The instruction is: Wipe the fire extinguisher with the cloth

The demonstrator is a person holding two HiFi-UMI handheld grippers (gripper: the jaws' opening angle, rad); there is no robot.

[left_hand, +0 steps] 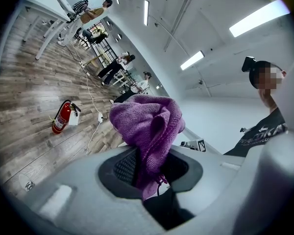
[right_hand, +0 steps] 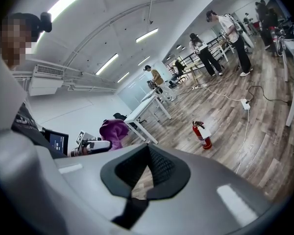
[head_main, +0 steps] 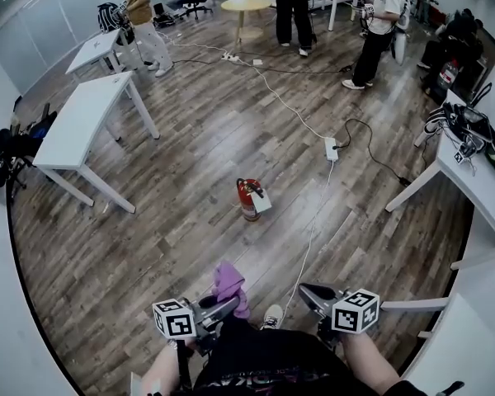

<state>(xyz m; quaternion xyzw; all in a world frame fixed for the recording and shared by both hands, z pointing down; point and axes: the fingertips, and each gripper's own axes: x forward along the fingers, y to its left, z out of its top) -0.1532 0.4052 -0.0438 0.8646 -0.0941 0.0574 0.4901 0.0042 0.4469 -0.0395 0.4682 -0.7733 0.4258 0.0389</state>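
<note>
A red fire extinguisher (head_main: 248,200) with a white tag stands upright on the wooden floor, well ahead of both grippers; it also shows as a small red fire extinguisher (left_hand: 61,117) in the left gripper view and a fire extinguisher (right_hand: 202,134) in the right gripper view. My left gripper (head_main: 231,304) is shut on a purple cloth (head_main: 230,285), which bunches up above the jaws as the cloth (left_hand: 147,126). My right gripper (head_main: 307,292) is shut with nothing between its jaws, held level with the left one. The right gripper view shows the cloth (right_hand: 113,131) at its left.
A white cable with a power strip (head_main: 331,148) runs across the floor right of the extinguisher. White tables (head_main: 82,130) stand at left, another table (head_main: 470,184) at right. Several people stand at the far end of the room.
</note>
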